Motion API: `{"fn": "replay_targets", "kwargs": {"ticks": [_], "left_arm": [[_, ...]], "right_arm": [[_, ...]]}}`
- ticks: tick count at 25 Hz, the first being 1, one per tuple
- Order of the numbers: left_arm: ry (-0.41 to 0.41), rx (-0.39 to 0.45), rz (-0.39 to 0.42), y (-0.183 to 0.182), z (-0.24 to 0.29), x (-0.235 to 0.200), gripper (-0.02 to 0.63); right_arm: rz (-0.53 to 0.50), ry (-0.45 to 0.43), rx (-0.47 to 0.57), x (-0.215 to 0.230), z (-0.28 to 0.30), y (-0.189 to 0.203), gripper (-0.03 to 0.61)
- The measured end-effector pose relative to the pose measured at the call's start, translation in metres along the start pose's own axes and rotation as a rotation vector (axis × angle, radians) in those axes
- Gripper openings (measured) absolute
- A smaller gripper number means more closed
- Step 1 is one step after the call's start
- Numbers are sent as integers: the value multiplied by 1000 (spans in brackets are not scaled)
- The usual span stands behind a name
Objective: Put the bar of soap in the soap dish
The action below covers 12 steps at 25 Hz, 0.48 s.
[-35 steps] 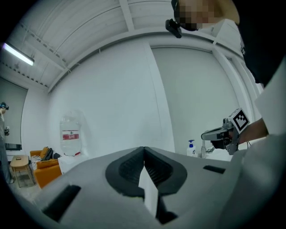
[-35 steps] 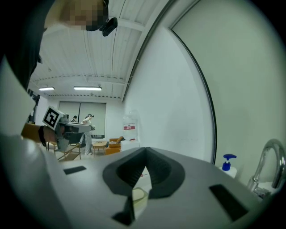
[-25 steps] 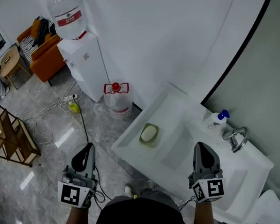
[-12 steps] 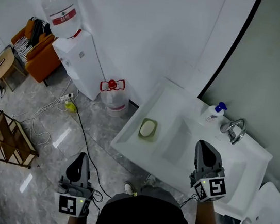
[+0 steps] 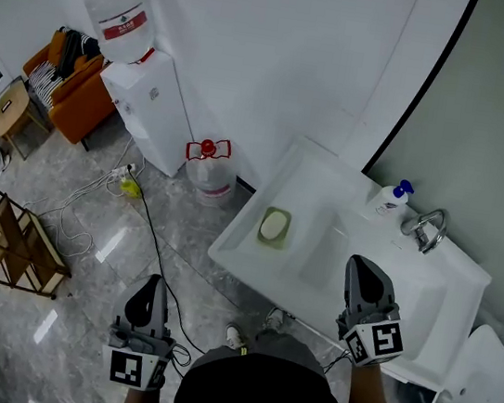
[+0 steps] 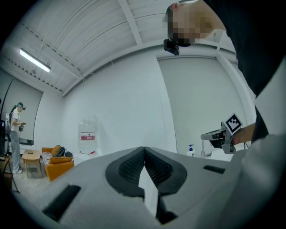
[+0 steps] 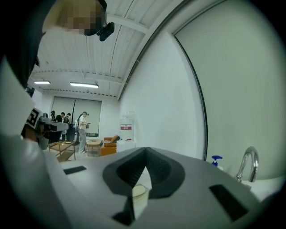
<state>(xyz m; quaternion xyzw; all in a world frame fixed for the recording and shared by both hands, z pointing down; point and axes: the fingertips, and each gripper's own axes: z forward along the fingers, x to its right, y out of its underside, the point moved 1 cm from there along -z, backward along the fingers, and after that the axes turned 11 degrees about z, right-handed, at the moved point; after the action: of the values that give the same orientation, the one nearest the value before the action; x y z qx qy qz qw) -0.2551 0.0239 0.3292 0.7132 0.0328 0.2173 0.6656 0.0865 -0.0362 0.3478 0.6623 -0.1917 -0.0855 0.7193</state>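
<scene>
A pale bar of soap (image 5: 274, 226) lies in a green soap dish (image 5: 262, 235) on the left wing of the white sink counter (image 5: 311, 181). My right gripper (image 5: 361, 265) hangs shut over the counter's front edge, right of the dish and apart from it. In the right gripper view its jaws (image 7: 145, 151) meet at the tips, and the soap (image 7: 139, 191) shows through the gap below them. My left gripper (image 5: 154, 282) is shut and empty over the floor, well left of the sink; its own view shows the gripper (image 6: 144, 149) with jaws pressed together.
A water dispenser (image 5: 145, 100) and a spare jug (image 5: 207, 175) stand by the wall left of the sink. A pump bottle (image 5: 389, 200) and a tap (image 5: 428, 230) sit at the sink's back. Cables (image 5: 103, 192), a wooden rack (image 5: 12, 240) and an orange armchair (image 5: 72, 89) are on the floor at left.
The left gripper has dropped back toward the picture's bottom edge. The right gripper has edged slightly along the sink's front. Both have stayed shut, and the soap has not left the dish.
</scene>
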Motion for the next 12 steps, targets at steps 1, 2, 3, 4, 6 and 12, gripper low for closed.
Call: {"fn": "replay_targets", "kwargs": {"ticks": [1,2,3,4,6,12], "left_arm": [[2,2,-4,0,-2,0,20],[4,4,-8,1,-4,0,21],[6,5,-9,2,-5,0,21],[10,5,-10,3,-7,0,20],[20,1,-11,7,-8,1,21],[32,17,-34,8,-10,5,20]], "right_arm": [[0,-1,-2,-3,-2,1,12],[0,-1,-4,-6,-3,2,12],[0,0,-7,-8,-5,3,12],[0,1,-9,-10,-7,4,12],[1,4,-12,-13,-11,6,12],[1,11,-22,-21,-21,11,12]]}}
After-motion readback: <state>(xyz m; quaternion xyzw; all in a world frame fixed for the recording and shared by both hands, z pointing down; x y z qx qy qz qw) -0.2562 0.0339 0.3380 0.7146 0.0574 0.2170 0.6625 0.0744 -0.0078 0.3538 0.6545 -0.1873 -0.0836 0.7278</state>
